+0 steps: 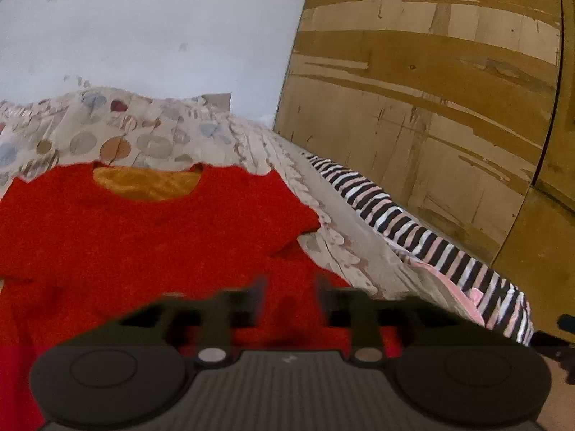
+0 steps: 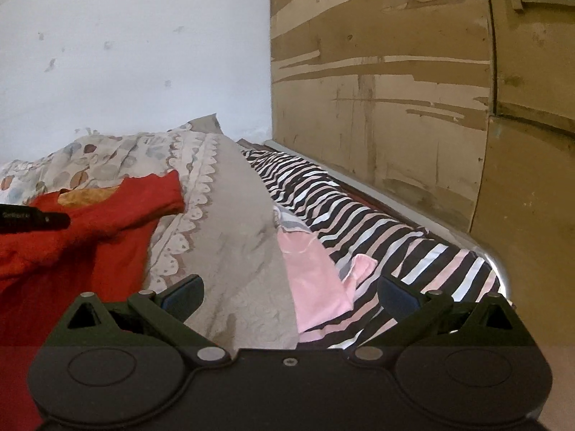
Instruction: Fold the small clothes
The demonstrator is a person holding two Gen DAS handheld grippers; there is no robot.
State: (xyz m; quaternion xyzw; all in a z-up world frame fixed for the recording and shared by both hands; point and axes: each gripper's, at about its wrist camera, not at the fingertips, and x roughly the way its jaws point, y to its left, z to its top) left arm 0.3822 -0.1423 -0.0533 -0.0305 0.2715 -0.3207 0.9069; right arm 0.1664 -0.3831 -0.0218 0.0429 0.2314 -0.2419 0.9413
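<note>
Both the left gripper (image 1: 289, 296) and right gripper (image 2: 289, 296) hung released over the bed (image 2: 237, 215); the red shirt (image 1: 143, 237) risked bunching if pinched carelessly.

Red top (image 1: 143, 237) flat on bedspread (image 1: 151, 133)

We are in a bedroom at home: a bed (image 2: 237, 237) under a patterned beige bedspread (image 1: 151, 133) fills the view, a striped sheet (image 2: 377, 222) along its far edge, a worn wooden panel (image 2: 377, 89) beside it, and a stained white wall (image 1: 143, 28) behind.
</note>
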